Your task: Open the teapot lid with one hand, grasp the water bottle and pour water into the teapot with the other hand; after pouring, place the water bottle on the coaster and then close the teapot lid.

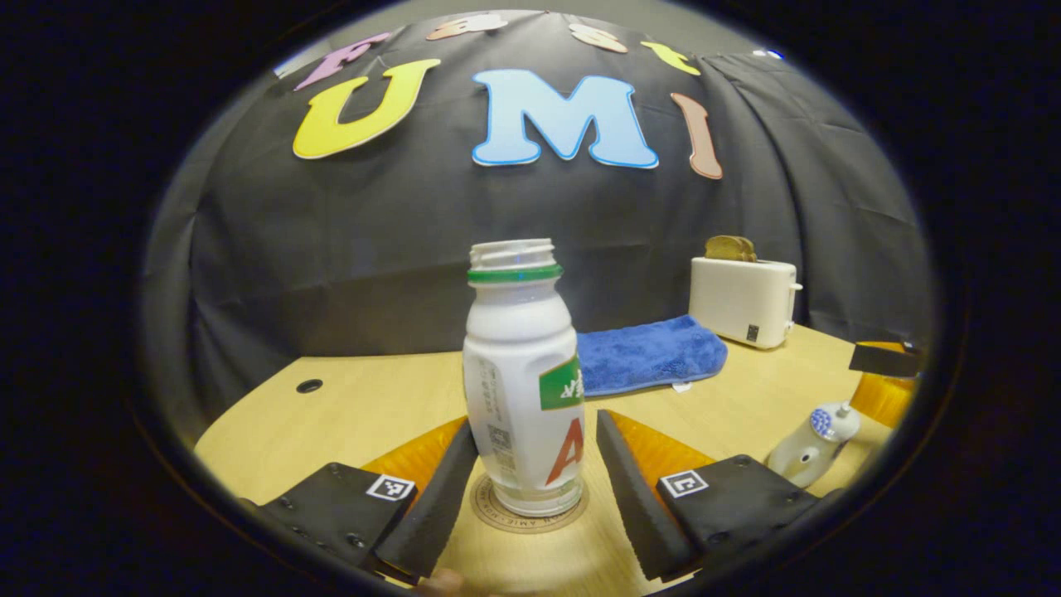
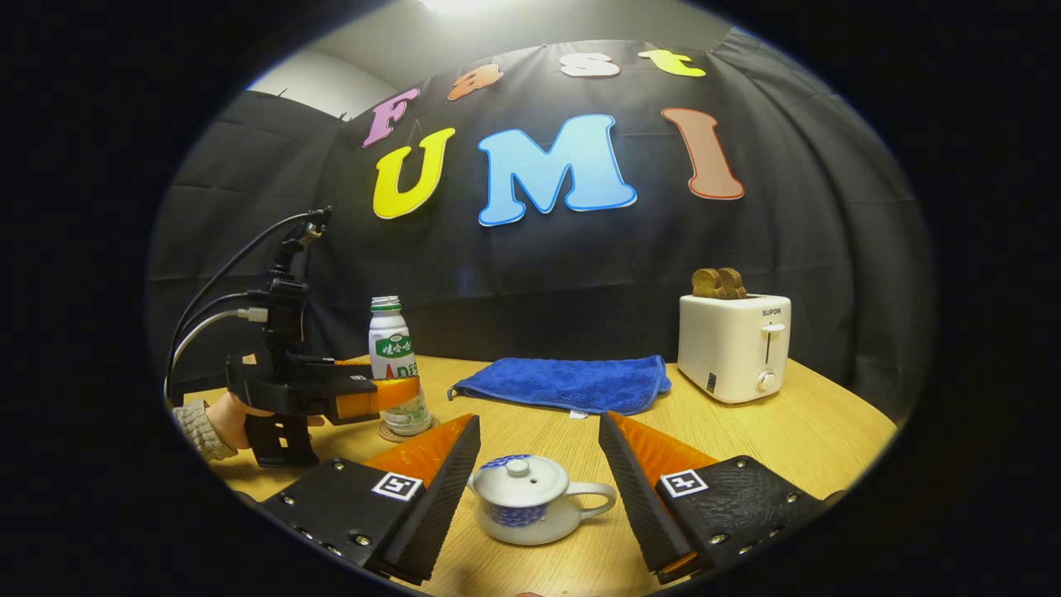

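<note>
Water bottle (image 1: pixel 522 390) on coaster (image 1: pixel 528 510), between open left tool (image 1: pixel 530 489) fingers

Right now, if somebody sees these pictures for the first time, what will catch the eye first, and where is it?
Probably the white bottle, uncapped, standing on a round coaster between the open fingers of the left gripper. Next, the small teapot, lid on, sitting on the table between the open fingers of the right gripper. Behind, a blue towel lies beside a white toaster.
</note>
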The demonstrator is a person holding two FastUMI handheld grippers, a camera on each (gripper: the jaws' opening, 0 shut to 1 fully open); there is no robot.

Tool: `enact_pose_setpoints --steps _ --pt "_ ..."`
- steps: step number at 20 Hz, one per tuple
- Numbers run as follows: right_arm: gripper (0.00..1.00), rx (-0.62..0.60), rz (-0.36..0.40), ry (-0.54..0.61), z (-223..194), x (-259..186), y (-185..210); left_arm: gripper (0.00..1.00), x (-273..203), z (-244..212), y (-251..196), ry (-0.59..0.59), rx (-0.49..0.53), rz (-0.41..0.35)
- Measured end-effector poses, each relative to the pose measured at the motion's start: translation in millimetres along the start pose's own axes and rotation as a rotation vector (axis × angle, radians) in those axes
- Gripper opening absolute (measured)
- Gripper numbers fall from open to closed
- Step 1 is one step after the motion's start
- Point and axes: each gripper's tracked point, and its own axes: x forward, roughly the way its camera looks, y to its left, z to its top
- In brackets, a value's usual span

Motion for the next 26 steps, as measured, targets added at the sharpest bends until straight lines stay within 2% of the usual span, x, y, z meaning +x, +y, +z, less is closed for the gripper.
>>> enact_pose_setpoints --steps 1,4,6,10,11,13,16,18,19,20,23,26 --pt "0.89 0.0 -0.002 0.0 0 0 0 0.98 -4 1 -1 0.0 -0.002 0.0" --pt "0.89 0.003 -0.018 0.001 0 0 -4 0.98 -17 0 -3 -0.003 -0.02 0.004" --pt "0.89 0.012 -0.031 0.008 -2 0 -8 0.92 -27 0 -1 -0.007 -0.025 0.016" --pt "0.89 0.022 -0.047 0.001 1 -3 -12 0.92 -46 -1 0 -0.01 -0.015 0.028" --pt "0.89 0.012 -0.057 -0.004 3 -4 -14 0.98 -53 -2 -1 -0.013 -0.02 0.028" --pt "0.89 0.013 -0.089 -0.018 6 -10 -16 0.98 -68 -2 -7 -0.024 -0.044 0.021" --pt "0.89 0.037 -0.179 0.011 -6 -24 -21 0.98 -97 -1 -16 -0.06 -0.061 0.029" --pt "0.89 0.046 -0.199 0.011 -8 -36 -13 0.98 -117 3 -19 -0.094 -0.059 0.048" --pt "0.89 0.044 -0.2 0.009 -8 -42 -9 0.92 -127 7 -18 -0.114 -0.06 0.062" --pt "0.89 0.036 -0.207 0.003 -8 -49 -7 0.98 -137 9 -19 -0.129 -0.062 0.073" --pt "0.89 -0.007 -0.218 -0.029 3 -69 6 0.97 -163 15 -20 -0.174 -0.051 0.11" --pt "0.89 -0.035 -0.21 -0.048 9 -83 23 0.98 -180 11 -36 -0.187 -0.044 0.106"
